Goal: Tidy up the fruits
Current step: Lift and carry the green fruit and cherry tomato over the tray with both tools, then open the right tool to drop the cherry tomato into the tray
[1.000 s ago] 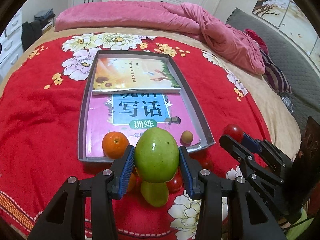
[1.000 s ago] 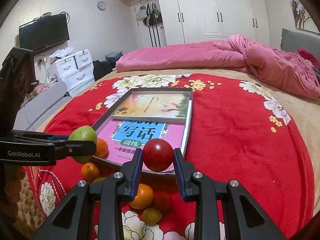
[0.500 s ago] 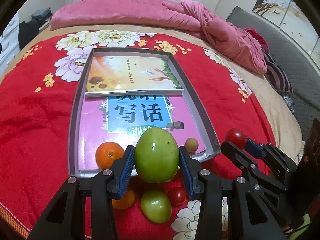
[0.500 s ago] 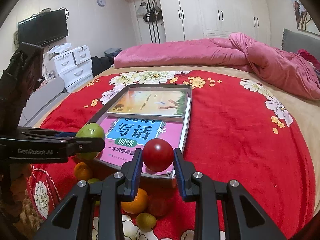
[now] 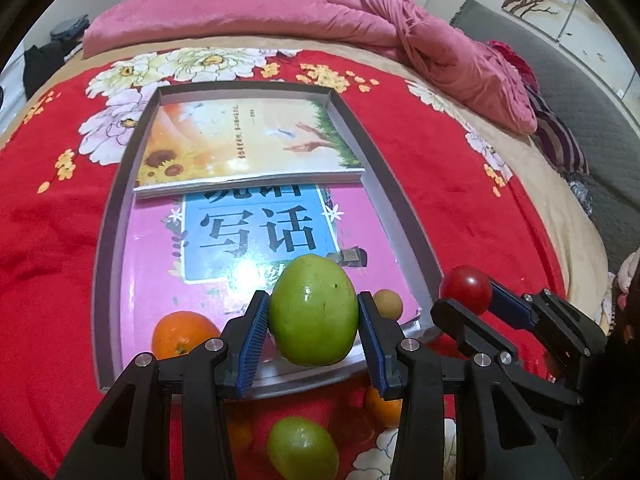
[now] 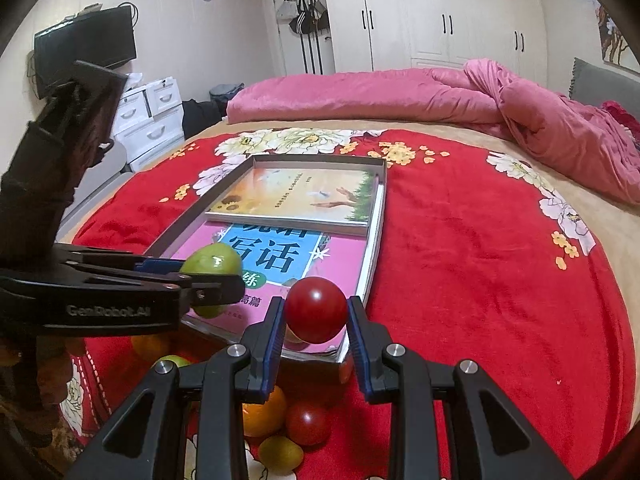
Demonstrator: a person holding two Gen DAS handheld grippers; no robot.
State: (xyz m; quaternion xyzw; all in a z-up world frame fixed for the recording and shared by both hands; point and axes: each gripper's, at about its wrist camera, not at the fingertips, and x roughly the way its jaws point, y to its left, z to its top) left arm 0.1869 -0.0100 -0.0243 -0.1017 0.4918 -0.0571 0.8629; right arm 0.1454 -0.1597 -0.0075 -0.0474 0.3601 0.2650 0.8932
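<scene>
Green fruit (image 5: 313, 310): a large apple-like piece clamped between the blue pads of the left tool (image 5: 313, 332), both pads pressing its sides. It hangs over the near end of the grey tray (image 5: 105, 256), above the pink book (image 5: 160, 264) that lines the tray floor.

Red fruit (image 6: 316, 309): a small round tomato-like piece gripped by the right tool (image 6: 316, 334), pads touching both flanks. It sits over the near right corner of the tray, just beside the left tool when seen from the left wrist view.

Tray contents:
- An orange (image 5: 182, 334) rests on the pink book at the near left, just beside the left tool's left finger.
- A small tan fruit (image 5: 389, 303) lies at the near right, close behind the left tool's right finger.
- A second book with a sunflower cover (image 5: 244, 148) occupies the far half, overlapping the pink book.

Loose fruit on the red flowered blanket (image 5: 44, 240), in front of the tray: a smaller green fruit (image 5: 302, 448), another orange (image 6: 264, 412), a red tomato (image 6: 307, 422) and a yellow-green fruit (image 6: 280, 454), grouped close together.

A pink duvet (image 6: 360, 92) lies bunched along the far side of the bed.
</scene>
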